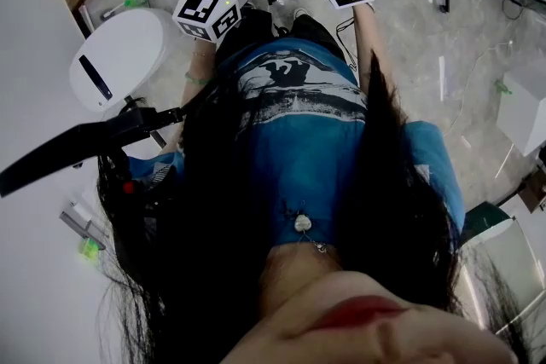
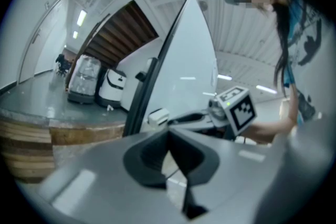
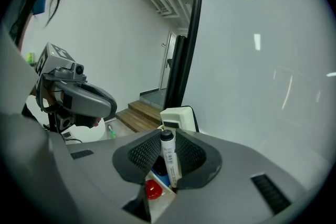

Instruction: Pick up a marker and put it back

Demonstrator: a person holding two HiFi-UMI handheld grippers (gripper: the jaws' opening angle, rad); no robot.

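Between the pads of the right gripper (image 3: 168, 140) a marker (image 3: 170, 162) is held, the jaws partly closed and pressed on its white printed barrel, with the black cap showing just above the pads. The barrel's lower end is hidden by the gripper body. The left gripper (image 2: 169, 136) is noted empty, its jaw tips drawn together with nothing between them, and it is kept well apart from the marker. Just below the held marker, a red cap (image 3: 153, 189) and a blue object (image 3: 160, 178) are seen in what is taken to be a tray, though its edges cannot be made out. A white box (image 3: 178, 115) sits just beyond the jaws, at the foot of a whiteboard (image 3: 252, 86) edged by a black frame (image 3: 181, 71); wooden steps (image 3: 139, 113) lie further off. The marker is judged light and stiff, with a smooth plastic barrel that may slip or pivot under a loose hold. A grip across the middle of the barrel is judged best, since the cap could pull off if taken alone. Little pressure is thought needed.
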